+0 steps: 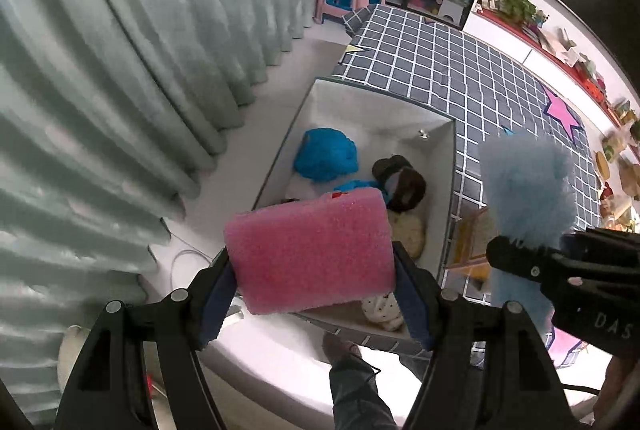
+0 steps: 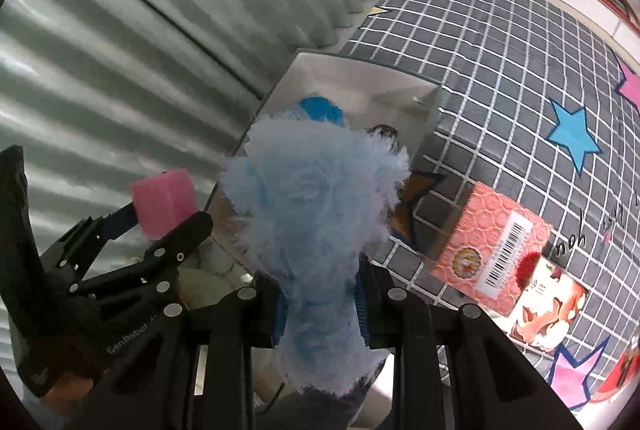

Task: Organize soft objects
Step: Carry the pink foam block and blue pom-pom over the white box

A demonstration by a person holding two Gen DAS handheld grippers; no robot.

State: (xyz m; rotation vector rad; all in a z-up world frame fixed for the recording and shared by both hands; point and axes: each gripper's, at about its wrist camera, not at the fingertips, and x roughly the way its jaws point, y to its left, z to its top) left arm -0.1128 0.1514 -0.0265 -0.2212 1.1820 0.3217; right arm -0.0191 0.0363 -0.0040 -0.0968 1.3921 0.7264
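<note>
Hovering over a white storage box (image 1: 448,166), a pink sponge block (image 1: 312,250) is clamped between the pads of the left gripper (image 1: 316,290). In the left wrist view the sponge sits at centre, its long axis running across the frame from about 8 o'clock to 2 o'clock, its broad face toward the camera, just above the box's near rim.

At 3 o'clock in that view, the right gripper (image 2: 320,306) is clenched around a fluffy pale blue plush item (image 2: 316,214). Its long axis runs along the gripper's fingers, with the fuzzy end pointing away toward the box.

Inside the box already lie a bright blue fuzzy bundle (image 1: 326,154), a dark brown soft item (image 1: 400,186), a beige fleecy piece (image 1: 408,234) and a white dotted cloth (image 1: 382,310). Judging from this, the sorting looks well under way, with these two held pieces not yet dropped in.

Beyond the box, at 1 o'clock, spreads a grey checked cloth with stars (image 2: 520,70) covering the surface. A red printed packet (image 2: 504,254) lies on it near the box; whether it belongs to the task is unclear. Pale green curtains (image 1: 120,90) hang at 9 o'clock.
</note>
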